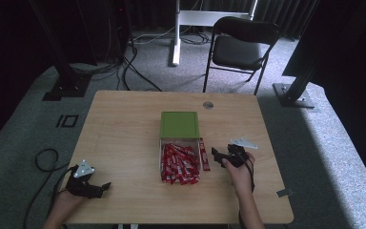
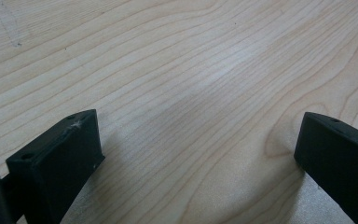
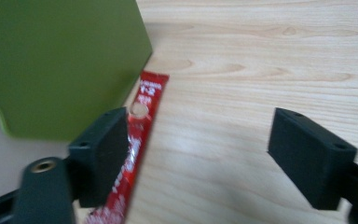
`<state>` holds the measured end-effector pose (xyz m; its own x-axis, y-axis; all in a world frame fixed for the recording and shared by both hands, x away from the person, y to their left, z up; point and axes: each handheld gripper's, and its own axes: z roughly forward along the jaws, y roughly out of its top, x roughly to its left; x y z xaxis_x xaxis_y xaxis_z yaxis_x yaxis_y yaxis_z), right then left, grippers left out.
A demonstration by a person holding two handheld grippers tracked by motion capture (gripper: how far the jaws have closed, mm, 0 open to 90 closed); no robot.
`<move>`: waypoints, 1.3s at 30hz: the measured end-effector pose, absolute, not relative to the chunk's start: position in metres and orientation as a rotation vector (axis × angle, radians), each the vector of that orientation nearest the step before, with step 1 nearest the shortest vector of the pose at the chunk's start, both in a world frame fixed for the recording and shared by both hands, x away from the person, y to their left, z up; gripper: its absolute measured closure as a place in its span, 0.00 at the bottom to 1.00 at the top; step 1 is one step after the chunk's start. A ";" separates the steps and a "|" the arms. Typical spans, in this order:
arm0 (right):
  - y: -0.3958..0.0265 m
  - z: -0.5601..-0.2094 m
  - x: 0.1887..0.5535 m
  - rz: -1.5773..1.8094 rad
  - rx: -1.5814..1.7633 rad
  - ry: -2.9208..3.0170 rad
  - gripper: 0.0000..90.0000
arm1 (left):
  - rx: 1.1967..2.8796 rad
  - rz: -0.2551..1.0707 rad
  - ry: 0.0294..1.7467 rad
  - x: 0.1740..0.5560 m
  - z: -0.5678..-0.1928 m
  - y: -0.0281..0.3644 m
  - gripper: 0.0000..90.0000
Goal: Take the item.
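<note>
- The red sachet is lying flat on the wooden table, just outside the right wall of the box with the green lid, apart from the heap of red sachets inside it.
- The right gripper is hovering just to the sachet's right, its jaws spread wide with nothing between them.
- In the right gripper view the sachet is passing beside and behind the left jaw.
- Its long axis is running from the table's near edge toward the far edge, alongside the box wall.
- The left gripper is resting near the front left corner, jaws spread over bare wood.
</note>
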<state>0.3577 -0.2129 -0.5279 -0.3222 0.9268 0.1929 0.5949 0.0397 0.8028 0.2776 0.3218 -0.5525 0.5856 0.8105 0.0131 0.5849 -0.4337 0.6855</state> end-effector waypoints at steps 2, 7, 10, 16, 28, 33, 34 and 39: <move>-0.218 -0.529 0.354 1.185 1.538 1.943 0.21 | 2.173 0.455 1.103 0.278 -0.552 0.322 0.02; -0.232 -0.530 0.342 1.138 1.528 1.973 0.21 | 2.174 0.456 1.101 0.278 -0.552 0.322 0.02; -0.243 -0.531 0.335 1.104 1.519 1.984 0.21 | 2.173 0.456 1.102 0.278 -0.552 0.322 0.02; -0.261 -0.536 0.324 1.073 1.506 1.992 0.21 | 2.173 0.456 1.102 0.278 -0.552 0.322 0.02; -0.281 -0.545 0.304 1.014 1.404 2.124 0.18 | 2.173 0.456 1.102 0.278 -0.552 0.322 0.02; -0.290 -0.547 0.295 0.999 1.395 2.137 0.18 | 2.173 0.456 1.101 0.278 -0.552 0.322 0.02; -0.291 -0.548 0.294 0.994 1.384 2.147 0.14 | 2.174 0.456 1.101 0.278 -0.552 0.322 0.02; -0.300 -0.551 0.287 0.988 1.382 2.154 0.15 | 2.173 0.456 1.101 0.278 -0.552 0.322 0.02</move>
<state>0.2866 -0.2995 -0.5507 -0.4340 0.8998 0.0445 0.6205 0.2628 0.7389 0.2778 0.3219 -0.5525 0.5864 0.8099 0.0148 0.5835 -0.4350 0.6858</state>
